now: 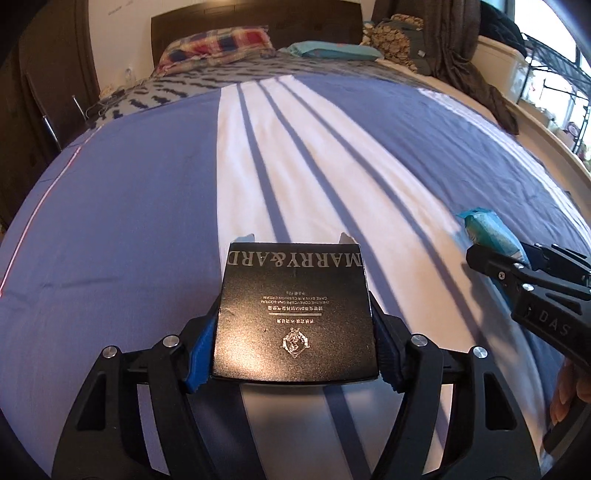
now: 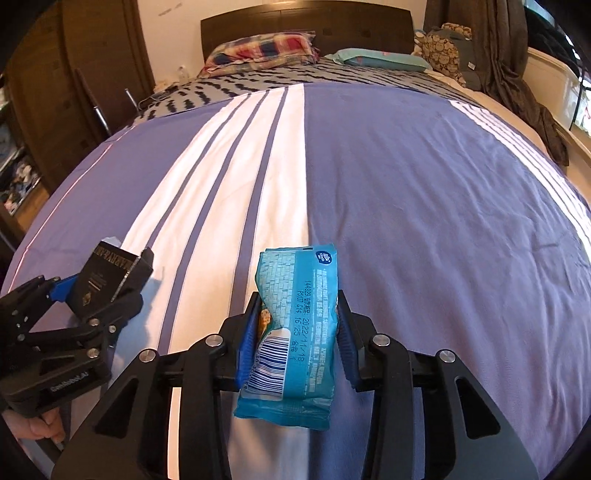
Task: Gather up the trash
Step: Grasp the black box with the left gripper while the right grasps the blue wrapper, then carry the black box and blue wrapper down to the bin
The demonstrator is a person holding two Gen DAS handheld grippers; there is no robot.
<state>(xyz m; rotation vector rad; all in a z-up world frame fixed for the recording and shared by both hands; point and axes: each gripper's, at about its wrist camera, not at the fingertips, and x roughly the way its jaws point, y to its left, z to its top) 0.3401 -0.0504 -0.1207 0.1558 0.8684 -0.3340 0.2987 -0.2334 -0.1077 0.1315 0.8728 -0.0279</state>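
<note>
My left gripper (image 1: 293, 332) is shut on a black cosmetics box (image 1: 295, 314) with silver lettering, held above the bed. The box also shows in the right wrist view (image 2: 107, 280), gripped at the lower left. My right gripper (image 2: 295, 328) is shut on a crumpled blue snack wrapper (image 2: 295, 332) with a barcode, held above the bedspread. The wrapper also shows in the left wrist view (image 1: 491, 236), at the right edge, sticking out of the right gripper (image 1: 517, 266).
A purple bedspread (image 2: 424, 192) with white stripes covers the bed. A plaid pillow (image 2: 262, 48) and a teal pillow (image 2: 380, 59) lie by the dark headboard (image 2: 306, 26). A wooden wardrobe (image 2: 74, 74) stands left. Dark clothing (image 2: 517, 66) hangs at right.
</note>
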